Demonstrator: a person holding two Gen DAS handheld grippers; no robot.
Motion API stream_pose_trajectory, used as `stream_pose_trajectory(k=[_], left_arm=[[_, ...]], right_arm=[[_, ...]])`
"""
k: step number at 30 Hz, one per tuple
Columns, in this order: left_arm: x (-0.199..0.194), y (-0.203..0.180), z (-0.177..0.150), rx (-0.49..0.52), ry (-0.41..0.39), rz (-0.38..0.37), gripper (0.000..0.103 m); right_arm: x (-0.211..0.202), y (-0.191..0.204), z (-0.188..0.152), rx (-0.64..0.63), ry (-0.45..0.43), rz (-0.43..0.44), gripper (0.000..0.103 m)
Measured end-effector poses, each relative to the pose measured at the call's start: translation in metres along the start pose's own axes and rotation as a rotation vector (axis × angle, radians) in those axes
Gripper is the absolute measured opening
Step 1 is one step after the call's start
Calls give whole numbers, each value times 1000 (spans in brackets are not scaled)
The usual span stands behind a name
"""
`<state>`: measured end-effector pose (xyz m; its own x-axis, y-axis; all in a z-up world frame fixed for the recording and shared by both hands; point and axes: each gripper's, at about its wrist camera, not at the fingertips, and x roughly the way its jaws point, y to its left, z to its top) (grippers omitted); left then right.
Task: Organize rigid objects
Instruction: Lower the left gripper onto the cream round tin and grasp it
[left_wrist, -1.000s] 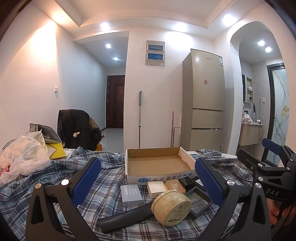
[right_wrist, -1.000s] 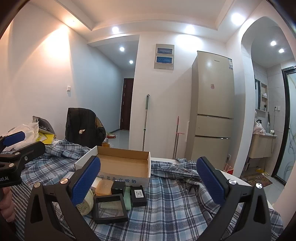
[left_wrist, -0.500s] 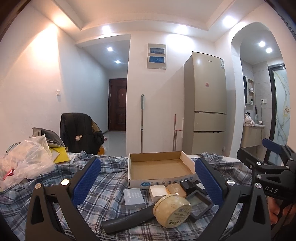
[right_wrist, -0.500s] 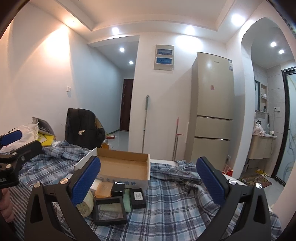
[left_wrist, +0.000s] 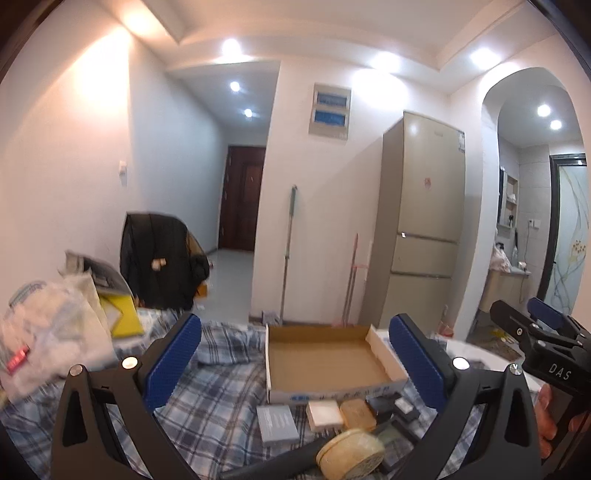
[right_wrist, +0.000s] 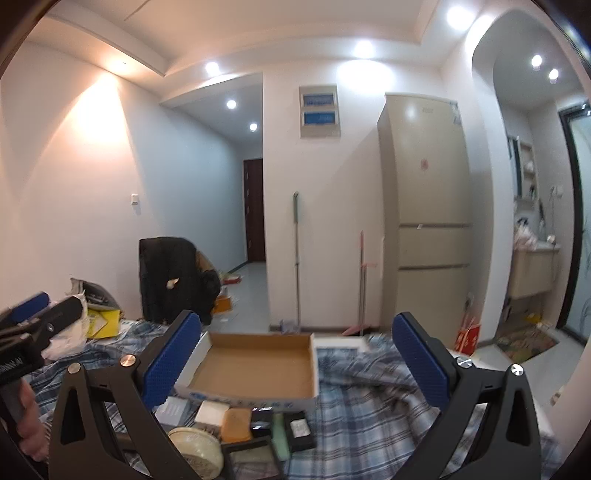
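Objects: small boxes (left_wrist: 277, 424), soap bar (left_wrist: 357, 414) and round tin (left_wrist: 350, 452) lie on my plaid cloth (left_wrist: 207, 410), just before the cardboard tray (left_wrist: 325, 363)
Left tongs (left_wrist: 295, 365): jaws wide apart, nothing held, objects low between them
Right tongs (right_wrist: 295, 363): likewise apart, nothing held, objects lower left

One empty cardboard box (left_wrist: 325, 360) ahead of the fingers, then just below it one grey card box (left_wrist: 277, 424), one white block (left_wrist: 324, 414), one tan soap bar (left_wrist: 357, 414), one round tin (left_wrist: 351, 452), one black frame (right_wrist: 253, 458), one dark tube (left_wrist: 273, 463).
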<state>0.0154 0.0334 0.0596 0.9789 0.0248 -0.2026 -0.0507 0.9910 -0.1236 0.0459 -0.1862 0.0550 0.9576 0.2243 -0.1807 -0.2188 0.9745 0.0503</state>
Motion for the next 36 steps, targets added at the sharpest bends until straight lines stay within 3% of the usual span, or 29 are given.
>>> stream_pose_trajectory(k=[8, 12, 17, 21, 24, 26, 30, 34, 36], left_arm=[[52, -2, -52, 68, 260, -109, 103], [60, -20, -69, 141, 361, -179, 98], [70, -32, -85, 160, 512, -233, 90], [77, -36, -91, 212, 586, -200, 89], [85, -36, -95, 206, 641, -263, 81], [88, -39, -98, 207, 665, -307, 81], [99, -45, -101, 230, 684, -302, 81], [123, -51, -98, 296, 757, -327, 81], [130, -57, -96, 338, 781, -340, 76]], right_arm=[[28, -14, -34, 6, 124, -6, 103], [30, -20, -39, 1, 140, -14, 103], [31, -22, -40, 11, 157, 5, 103], [33, -19, -43, 6, 174, 2, 103], [33, -18, -44, -5, 172, -10, 103], [34, -17, -45, -18, 168, -25, 103], [38, -16, -48, -27, 183, -30, 103], [40, -16, -50, -36, 190, -37, 103], [40, -16, -50, -38, 192, -35, 103]])
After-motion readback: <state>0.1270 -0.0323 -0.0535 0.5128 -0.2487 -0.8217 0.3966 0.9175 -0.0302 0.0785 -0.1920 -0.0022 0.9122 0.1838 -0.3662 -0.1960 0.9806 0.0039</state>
